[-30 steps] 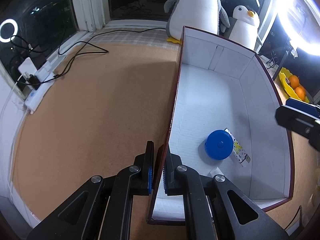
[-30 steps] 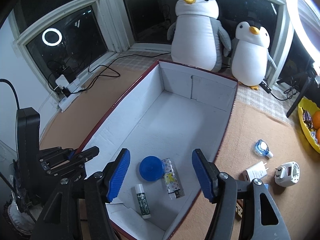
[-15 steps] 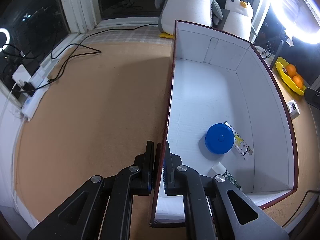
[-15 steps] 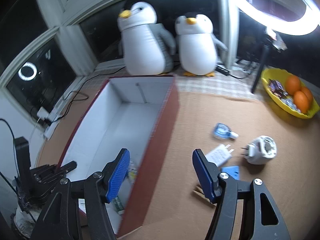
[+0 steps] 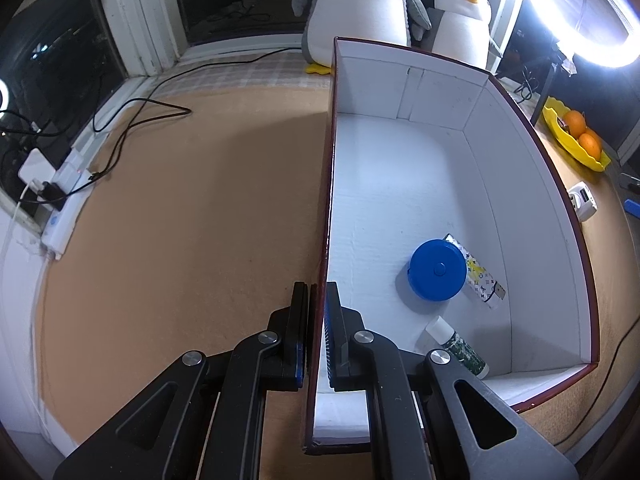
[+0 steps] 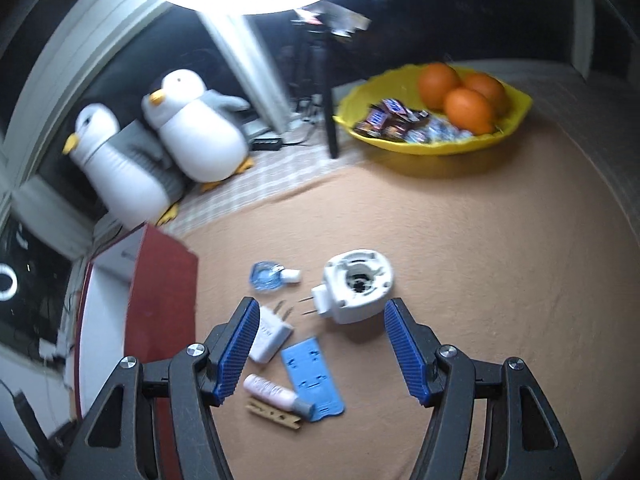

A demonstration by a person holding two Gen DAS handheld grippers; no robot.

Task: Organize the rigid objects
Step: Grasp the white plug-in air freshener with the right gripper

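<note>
Right wrist view: my right gripper [image 6: 318, 344] has swung off the box and now looks down on the loose items on the tan mat, a second ago it was over the box interior.
Change, left side: barely any; the left gripper [image 5: 317, 336] stays where it was, pinching the near side wall of the box [image 5: 532, 152].
Meaning for the task: I judge one drop-off is finished and the next pick is starting.
Already in the box: blue round case [image 5: 438, 270], patterned lighter [image 5: 482, 276] touching it, white-capped tube [image 5: 456, 348] nearer my camera.
Still on the mat: white plug-in device [image 6: 358, 286], white charger [image 6: 270, 332], blue flat plate [image 6: 312, 376], pink tube [image 6: 276, 392], wooden clothespin [image 6: 274, 414], small blue bottle [image 6: 272, 276].
Right tongs: spread about halfway, nothing between the pads; the charger sits just beside the left pad, the plug-in device lies ahead between the two tips.
Left tongs: pressed together on the box wall, one finger outside, one inside.
Likely next target: the plug-in device or the charger, I cannot tell which.
</note>
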